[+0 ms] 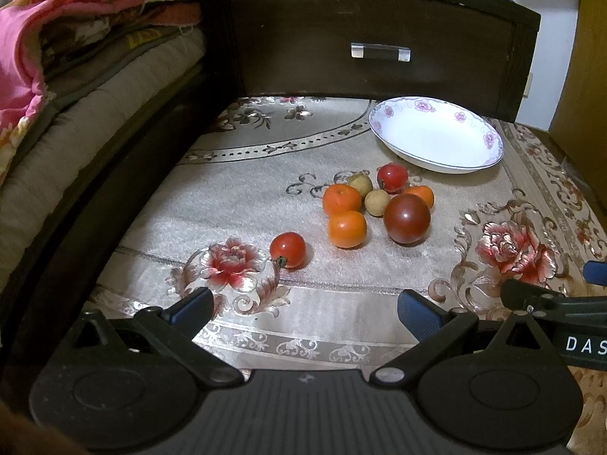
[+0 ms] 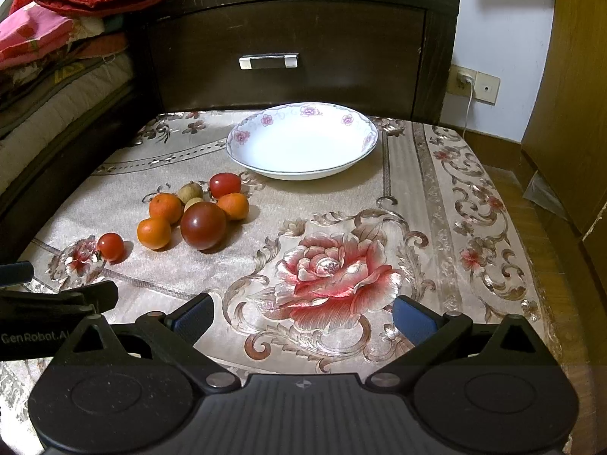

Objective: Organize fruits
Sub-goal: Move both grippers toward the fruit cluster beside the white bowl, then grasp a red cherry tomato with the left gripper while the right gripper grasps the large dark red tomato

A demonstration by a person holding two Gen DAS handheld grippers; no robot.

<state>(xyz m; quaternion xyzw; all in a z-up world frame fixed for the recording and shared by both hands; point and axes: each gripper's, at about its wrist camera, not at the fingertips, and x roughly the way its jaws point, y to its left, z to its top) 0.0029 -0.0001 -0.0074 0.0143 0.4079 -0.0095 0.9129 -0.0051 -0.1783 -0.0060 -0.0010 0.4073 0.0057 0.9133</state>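
Note:
A white flowered dish (image 1: 436,140) (image 2: 303,144) stands empty at the back of the cloth-covered table. In front of it lies a cluster of fruit: a large dark red tomato (image 1: 406,218) (image 2: 203,225), three small oranges (image 1: 346,229) (image 2: 153,232), two tan longans (image 1: 377,202) (image 2: 191,192) and a red cherry tomato (image 1: 392,177) (image 2: 225,184). Another cherry tomato (image 1: 288,250) (image 2: 110,246) lies apart, nearer the left. My left gripper (image 1: 305,309) is open and empty, short of the fruit. My right gripper (image 2: 303,314) is open and empty over the big rose pattern.
A dark wooden drawer front (image 1: 379,53) (image 2: 269,60) rises behind the table. Folded bedding (image 1: 76,57) is stacked on the left. A wall socket (image 2: 472,83) and wooden furniture (image 2: 569,94) are at the right. Each gripper shows at the edge of the other's view.

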